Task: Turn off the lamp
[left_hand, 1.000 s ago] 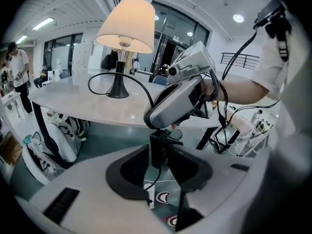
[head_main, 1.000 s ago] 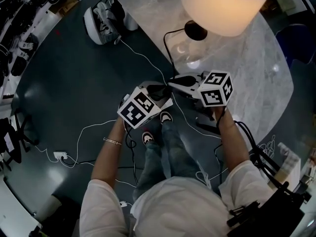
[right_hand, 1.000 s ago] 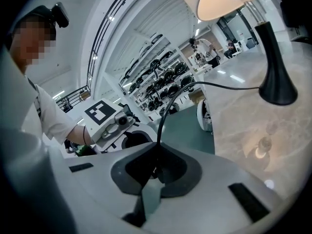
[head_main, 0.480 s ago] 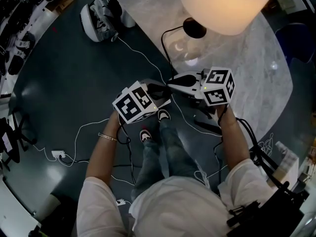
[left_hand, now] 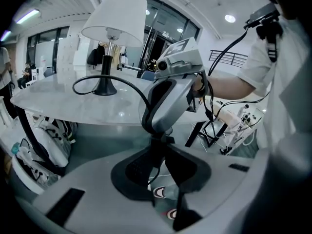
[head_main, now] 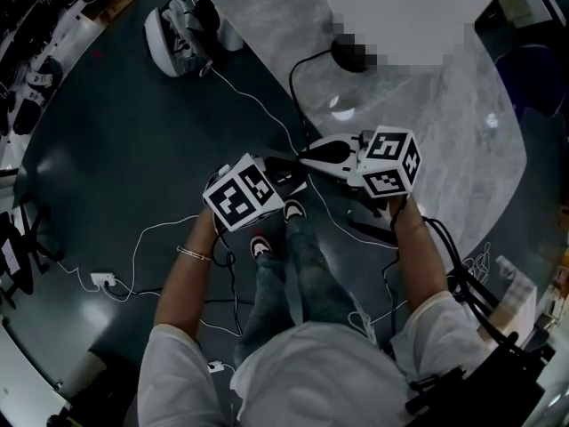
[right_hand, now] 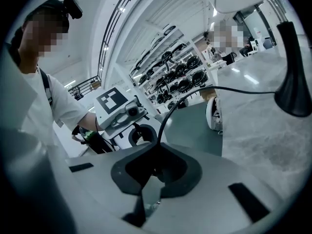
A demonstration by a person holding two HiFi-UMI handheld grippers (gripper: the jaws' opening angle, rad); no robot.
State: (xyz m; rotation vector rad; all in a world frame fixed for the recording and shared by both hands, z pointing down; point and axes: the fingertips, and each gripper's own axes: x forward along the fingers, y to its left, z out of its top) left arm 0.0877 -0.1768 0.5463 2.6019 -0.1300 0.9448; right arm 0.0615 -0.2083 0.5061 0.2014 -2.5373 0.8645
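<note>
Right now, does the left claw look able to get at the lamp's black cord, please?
Likely yes: the cord runs from the lamp base into the left claw, whose jaws have just been closing onto it. Nothing blocks it; the right claw grips it alongside.

We see a round, pale marbled table (head_main: 453, 140) bearing the lamp (left_hand: 104, 84) on its black foot, and from that foot a black cord (head_main: 292, 83) loops over the tabletop and off its near edge. Around the table spreads a dark grey-green floor (head_main: 116, 132), where thin white cables (head_main: 160, 229) trail to a white plug block (head_main: 100, 280). On that floor we also find a white and black device (head_main: 173, 38) close beside the table's edge and the person's two shoes (head_main: 260, 245).
</note>
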